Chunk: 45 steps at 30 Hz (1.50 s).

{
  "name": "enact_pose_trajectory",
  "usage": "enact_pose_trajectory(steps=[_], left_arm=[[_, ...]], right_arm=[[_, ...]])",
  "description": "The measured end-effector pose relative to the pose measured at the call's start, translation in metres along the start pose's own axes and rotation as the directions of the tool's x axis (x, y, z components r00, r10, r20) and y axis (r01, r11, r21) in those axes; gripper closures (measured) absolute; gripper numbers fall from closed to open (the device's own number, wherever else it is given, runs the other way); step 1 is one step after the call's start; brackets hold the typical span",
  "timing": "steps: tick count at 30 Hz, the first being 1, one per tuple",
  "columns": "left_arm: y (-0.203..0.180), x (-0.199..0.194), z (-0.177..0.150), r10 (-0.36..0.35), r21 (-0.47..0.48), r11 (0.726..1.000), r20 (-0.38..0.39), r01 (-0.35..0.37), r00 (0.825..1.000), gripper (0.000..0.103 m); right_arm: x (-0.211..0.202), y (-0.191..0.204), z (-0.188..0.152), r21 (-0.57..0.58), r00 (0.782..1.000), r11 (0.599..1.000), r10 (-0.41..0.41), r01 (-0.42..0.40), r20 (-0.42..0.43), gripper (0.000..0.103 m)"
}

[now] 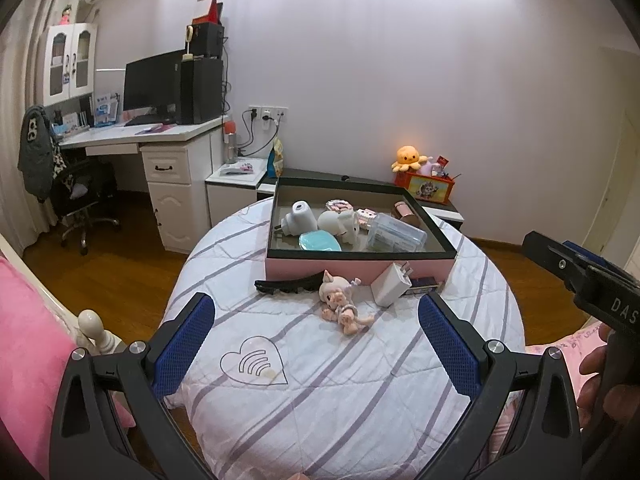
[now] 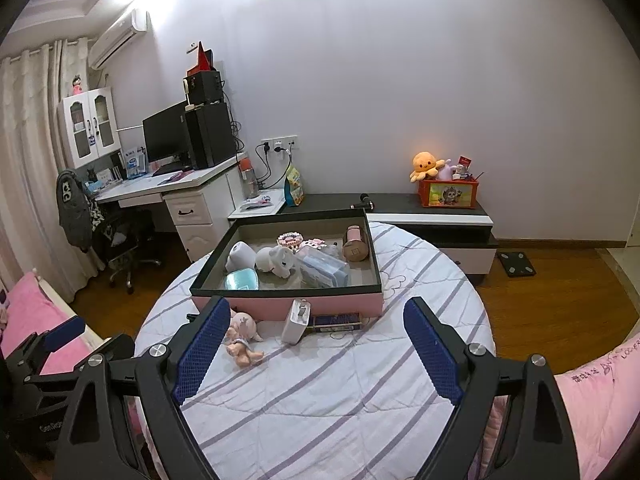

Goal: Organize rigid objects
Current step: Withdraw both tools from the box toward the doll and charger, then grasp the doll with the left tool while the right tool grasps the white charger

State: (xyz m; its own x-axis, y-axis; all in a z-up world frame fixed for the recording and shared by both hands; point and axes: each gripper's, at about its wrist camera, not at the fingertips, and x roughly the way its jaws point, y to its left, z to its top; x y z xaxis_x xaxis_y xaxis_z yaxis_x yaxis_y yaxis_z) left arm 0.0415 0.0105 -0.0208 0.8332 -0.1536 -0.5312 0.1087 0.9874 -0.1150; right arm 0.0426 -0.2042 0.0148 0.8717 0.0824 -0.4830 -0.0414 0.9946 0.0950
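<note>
both grippers, left gripper [image 1: 316, 334] and right gripper [image 2: 312, 348], hover spread wide and empty over the striped bed, the pink doll [image 1: 344, 306], white charger [image 1: 390, 284] and black hair clip [image 1: 288, 283] lying loose just before the pink box [image 1: 360, 266], so a hasty pinch could skid the charger off the soft quilt.

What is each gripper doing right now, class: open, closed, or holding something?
Left gripper: open, holding nothing, above the striped bedcover.
Right gripper: open, holding nothing.
</note>
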Motion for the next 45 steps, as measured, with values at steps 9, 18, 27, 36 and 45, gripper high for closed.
enact_pose_trajectory(steps=[9,18,27,36,45], left_arm=[[-0.003,-0.002,-0.002,0.001,0.005,1.0,0.002,-0.001,1.0,0.0],[-0.003,0.027,-0.007,-0.001,-0.01,1.0,-0.059,0.001,0.998,0.0],[-0.007,0.071,-0.011,0.008,-0.007,1.0,-0.123,-0.009,0.992,0.0],[-0.011,0.13,-0.02,-0.006,-0.025,1.0,-0.218,0.001,0.976,0.0],[-0.011,0.184,-0.027,-0.01,-0.054,0.999,-0.289,-0.006,0.957,0.0]], right_arm=[[0.001,-0.001,-0.005,-0.001,1.0,1.0,0.004,-0.004,-0.017,0.013],[0.031,-0.011,-0.008,0.014,0.997,1.0,-0.008,0.009,-0.083,0.013],[0.077,-0.019,-0.015,0.019,0.986,1.0,-0.016,0.02,-0.167,0.013],[0.128,-0.027,-0.026,0.034,0.964,0.999,0.001,0.009,-0.264,0.013],[0.167,-0.022,-0.027,0.057,0.948,0.997,0.068,-0.053,-0.312,0.013]])
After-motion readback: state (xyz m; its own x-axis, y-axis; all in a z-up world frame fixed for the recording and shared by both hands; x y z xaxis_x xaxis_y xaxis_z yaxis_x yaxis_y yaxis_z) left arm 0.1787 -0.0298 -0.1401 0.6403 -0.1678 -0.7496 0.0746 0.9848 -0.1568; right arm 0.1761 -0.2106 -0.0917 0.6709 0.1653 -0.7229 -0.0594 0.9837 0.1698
